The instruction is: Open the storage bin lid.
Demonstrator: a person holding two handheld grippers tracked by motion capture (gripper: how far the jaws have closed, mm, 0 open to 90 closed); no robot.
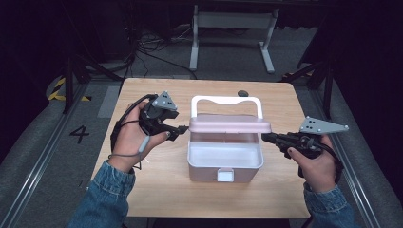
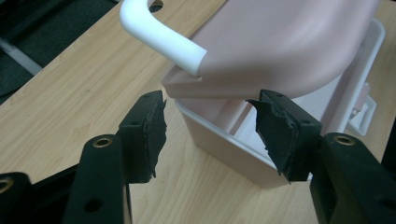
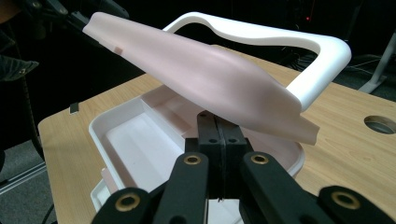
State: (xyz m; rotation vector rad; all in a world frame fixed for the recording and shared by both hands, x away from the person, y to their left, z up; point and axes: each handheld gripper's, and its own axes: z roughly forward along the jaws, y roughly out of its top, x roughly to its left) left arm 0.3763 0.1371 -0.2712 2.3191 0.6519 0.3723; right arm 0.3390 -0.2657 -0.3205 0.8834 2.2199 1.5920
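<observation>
A pale pink box (image 1: 223, 164) stands in the middle of the wooden table (image 1: 157, 185), with a white latch (image 1: 225, 175) on its front. Its pink lid (image 1: 228, 126) is lifted and tilted over the white inside (image 3: 140, 140), and the white handle (image 1: 225, 100) stands up behind it. My left gripper (image 1: 182, 129) is at the lid's left end, open, with its jaws apart in front of the box's corner (image 2: 219, 140). My right gripper (image 1: 265, 137) is shut, its tips (image 3: 215, 119) tucked under the lid's right edge (image 3: 210, 74).
A round cable hole (image 1: 243, 93) sits in the table behind the box. Bare tabletop lies to both sides and in front of the box. A white frame (image 1: 233, 28) and cables stand on the floor beyond the far edge.
</observation>
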